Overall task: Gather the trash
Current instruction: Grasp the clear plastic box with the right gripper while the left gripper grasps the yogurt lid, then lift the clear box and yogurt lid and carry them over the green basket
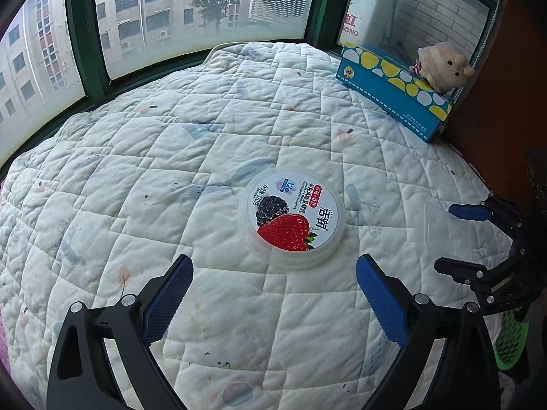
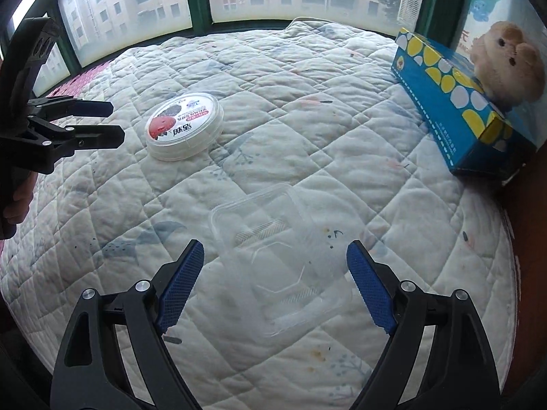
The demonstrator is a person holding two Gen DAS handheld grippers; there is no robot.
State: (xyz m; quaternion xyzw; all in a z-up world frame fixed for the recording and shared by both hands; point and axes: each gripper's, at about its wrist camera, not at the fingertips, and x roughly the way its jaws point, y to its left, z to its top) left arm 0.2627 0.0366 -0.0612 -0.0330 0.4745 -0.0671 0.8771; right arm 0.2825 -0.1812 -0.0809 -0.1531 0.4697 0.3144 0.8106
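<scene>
A round white plastic yogurt tub point(image 1: 293, 217) with a strawberry and blackberry on its lid lies flat on the white quilted bed cover point(image 1: 171, 157) under the green-framed window point(image 1: 82, 30). The left gripper point(image 1: 273, 294) hangs tilted down over it, its blue-padded fingers point(image 1: 167, 302) spread wide; the tub sits just beyond their tips at twelve o'clock, untouched. The right gripper point(image 2: 275, 287) is likewise splayed, with nothing pinched, and a clear square plastic tray point(image 2: 273, 256) lies on the quilt between and just past its fingers. From that tray the tub is at about ten o'clock. At two o'clock a blue tissue box point(image 2: 458, 109) with yellow and white dots carries a cream plush toy point(image 2: 509, 61).
</scene>
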